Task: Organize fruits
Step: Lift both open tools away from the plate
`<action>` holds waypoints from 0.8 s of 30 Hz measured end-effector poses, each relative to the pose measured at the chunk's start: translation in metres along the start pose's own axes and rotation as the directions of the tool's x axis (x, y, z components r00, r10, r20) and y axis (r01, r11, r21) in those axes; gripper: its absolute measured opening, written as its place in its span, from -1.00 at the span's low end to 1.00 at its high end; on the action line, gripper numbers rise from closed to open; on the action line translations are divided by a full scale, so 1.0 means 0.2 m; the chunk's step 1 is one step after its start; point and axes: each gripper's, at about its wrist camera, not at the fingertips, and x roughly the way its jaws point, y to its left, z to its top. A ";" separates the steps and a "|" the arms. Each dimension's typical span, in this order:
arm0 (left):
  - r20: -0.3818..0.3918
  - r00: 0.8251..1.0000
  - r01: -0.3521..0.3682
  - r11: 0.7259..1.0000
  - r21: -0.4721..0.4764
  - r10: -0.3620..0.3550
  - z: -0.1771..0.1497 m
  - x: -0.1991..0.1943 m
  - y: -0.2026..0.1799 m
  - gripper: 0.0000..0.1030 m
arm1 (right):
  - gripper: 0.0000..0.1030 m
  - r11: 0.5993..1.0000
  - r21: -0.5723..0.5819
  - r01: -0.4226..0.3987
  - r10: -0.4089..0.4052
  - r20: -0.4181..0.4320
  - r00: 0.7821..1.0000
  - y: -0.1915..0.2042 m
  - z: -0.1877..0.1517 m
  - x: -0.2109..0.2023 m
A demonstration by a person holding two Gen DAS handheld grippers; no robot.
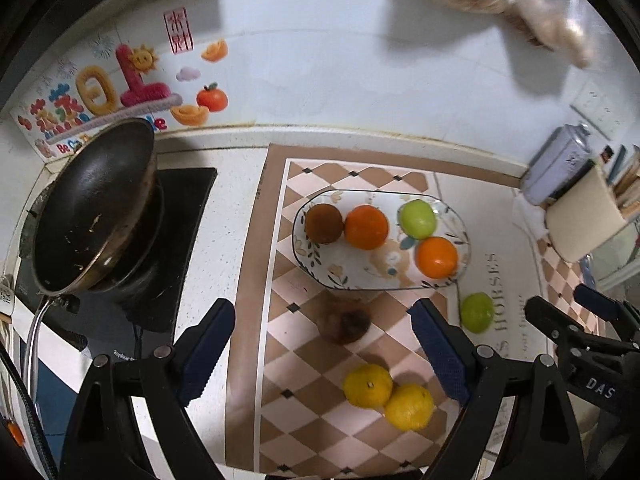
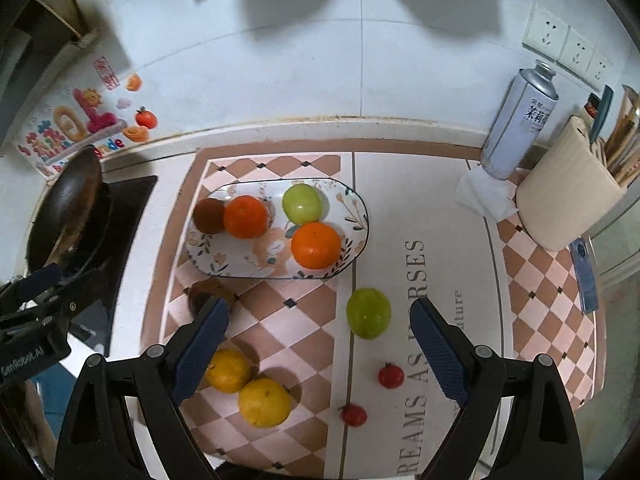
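Both the left hand-held gripper (image 1: 322, 344) and the right hand-held gripper (image 2: 320, 340) are hanging wide open and empty above the worktop (image 2: 452, 200). The oval plate (image 2: 356, 200) is carrying two oranges (image 2: 316, 245), a green fruit (image 2: 302, 203) and a brown fruit (image 2: 209, 215). Just in front of the plate, another green fruit (image 2: 368, 313), two yellow fruits (image 2: 265, 402), a second brown fruit (image 1: 346, 326) and two small red fruits (image 2: 391, 375) are lying on the mat (image 2: 540, 272).

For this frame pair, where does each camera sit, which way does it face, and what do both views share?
Left wrist: on the left gripper, facing steeply down at the plate and wok; its open fingers and the right gripper show.
Right wrist: on the right gripper, facing steeply down at the mat and spray can; its open fingers show.
Shared: plate, four plated fruits, two yellow citrus.
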 end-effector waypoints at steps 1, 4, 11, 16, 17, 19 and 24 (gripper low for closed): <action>0.009 1.000 0.003 1.000 0.002 -0.003 -0.02 -0.03 0.00 0.76 | 0.83 1.000 -0.001 0.003 -0.003 0.012 1.000 0.00 -0.02 -0.04; 0.045 0.999 0.004 1.000 0.010 -0.005 -0.06 -0.12 -0.01 0.76 | 0.83 1.000 -0.008 0.011 -0.011 0.043 0.999 0.01 -0.07 -0.13; 0.100 0.995 0.017 1.000 0.021 -0.019 -0.13 -0.30 -0.02 0.76 | 0.83 1.000 -0.010 -0.007 0.008 0.096 0.995 0.04 -0.15 -0.32; 0.116 0.993 0.022 1.000 0.017 -0.024 -0.16 -0.35 -0.02 0.75 | 0.83 1.000 0.001 -0.025 0.025 0.120 0.992 0.05 -0.19 -0.40; 0.118 0.993 0.023 1.000 0.015 -0.024 -0.17 -0.36 -0.02 0.76 | 0.83 0.999 0.005 -0.032 0.031 0.118 0.992 0.04 -0.19 -0.40; 0.115 0.993 0.020 1.000 0.013 -0.021 -0.18 -0.35 -0.03 0.76 | 0.83 0.999 0.016 -0.048 0.046 0.108 0.993 0.04 -0.21 -0.39; 0.054 0.998 -0.013 1.000 0.000 0.013 -0.23 -0.23 -0.01 0.76 | 0.83 0.991 0.052 -0.122 0.123 -0.020 0.992 0.01 -0.28 -0.16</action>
